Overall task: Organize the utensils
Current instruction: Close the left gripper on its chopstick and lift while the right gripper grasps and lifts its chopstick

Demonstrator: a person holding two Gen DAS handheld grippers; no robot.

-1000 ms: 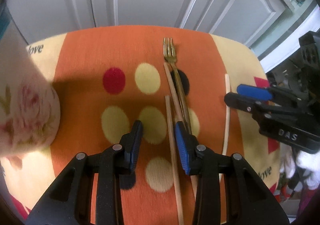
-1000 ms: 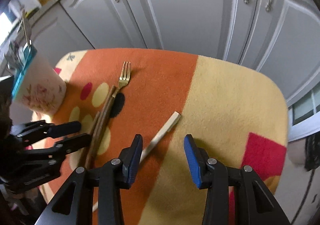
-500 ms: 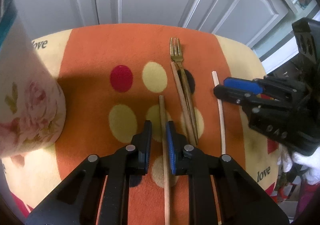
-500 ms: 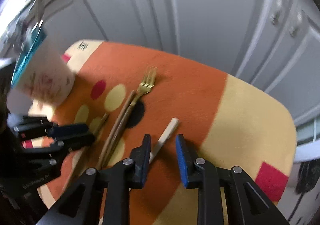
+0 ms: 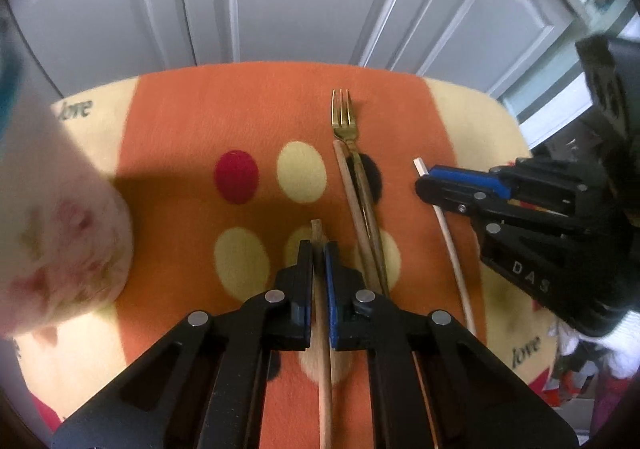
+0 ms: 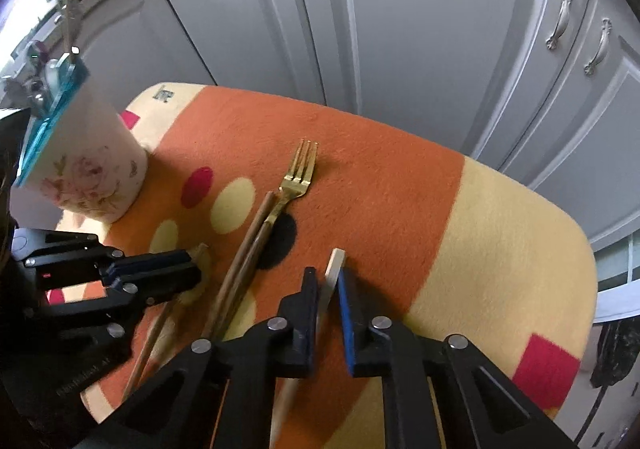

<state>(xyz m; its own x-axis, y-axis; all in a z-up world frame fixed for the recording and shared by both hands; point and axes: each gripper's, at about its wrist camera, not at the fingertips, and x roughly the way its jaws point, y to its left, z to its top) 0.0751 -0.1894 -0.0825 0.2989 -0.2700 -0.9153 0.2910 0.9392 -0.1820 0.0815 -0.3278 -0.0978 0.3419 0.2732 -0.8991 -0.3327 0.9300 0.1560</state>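
My left gripper [image 5: 319, 249], at the lower centre of the left wrist view, is closing its jaws on a brown chopstick [image 5: 325, 369]; the pads press its sides and the tip pokes out just above them. My right gripper [image 6: 329, 283], low in the middle of the right wrist view, is closing on a pale chopstick [image 6: 335, 263], whose square end shows above the pads; whether both pads press it I cannot tell.

Everything lies on an orange and cream mat [image 5: 192, 121] with pale, red and black ovals. Between my two held sticks, a third brown chopstick [image 5: 356, 209] lies touching the dark handle of a gold fork [image 5: 344, 117], tines toward the top of the frame. These two sit just beside my left gripper's right finger.

At the left edge of the left wrist view, a white floral cup [image 5: 60, 241] with a teal rim stands blurred and close. Grey cabinet doors [image 6: 420, 29] fill the top of both views.
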